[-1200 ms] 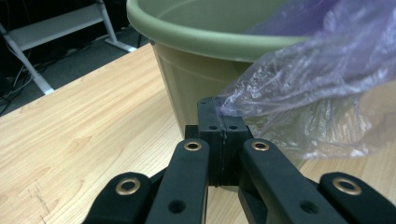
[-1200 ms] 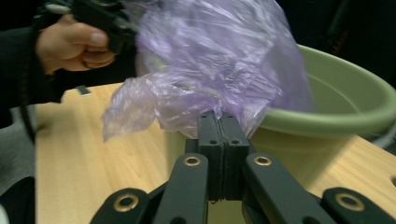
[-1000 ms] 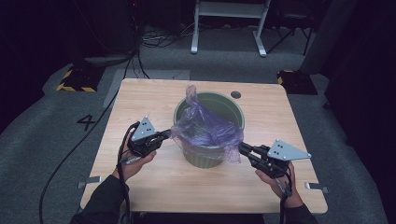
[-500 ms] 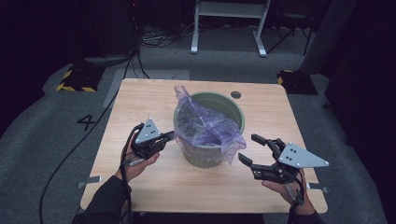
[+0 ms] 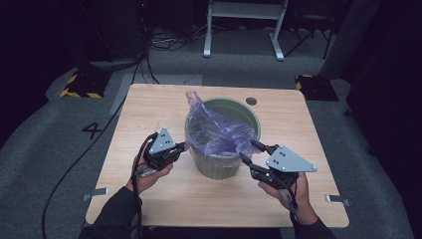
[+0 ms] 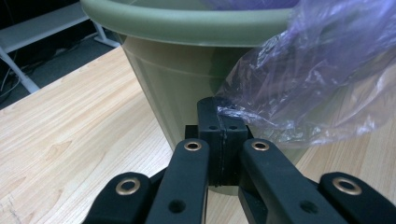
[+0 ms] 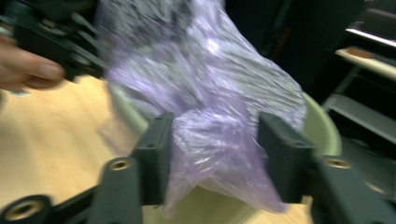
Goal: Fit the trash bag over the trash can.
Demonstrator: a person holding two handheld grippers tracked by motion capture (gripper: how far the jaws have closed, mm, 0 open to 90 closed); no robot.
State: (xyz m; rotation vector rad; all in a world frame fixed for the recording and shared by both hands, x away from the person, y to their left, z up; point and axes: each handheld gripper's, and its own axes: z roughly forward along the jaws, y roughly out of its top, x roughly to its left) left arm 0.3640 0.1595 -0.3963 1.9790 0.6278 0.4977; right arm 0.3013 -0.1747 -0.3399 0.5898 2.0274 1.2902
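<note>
Right gripper (image 5: 250, 152) at 4 o'clock of the round olive-green plastic bin (image 5: 219, 166): jaws part-spread, have just been closing, a fold of the thin translucent purple plastic bag liner (image 7: 219, 140) between them, likely regripping for a pull over the rim. Left gripper (image 6: 222, 126) at 8 o'clock: jaws pressed together, pinching the liner edge against the bin wall, anchoring that side. Bin sits mid light wooden table (image 5: 149, 112), liner bunched inside.
</note>
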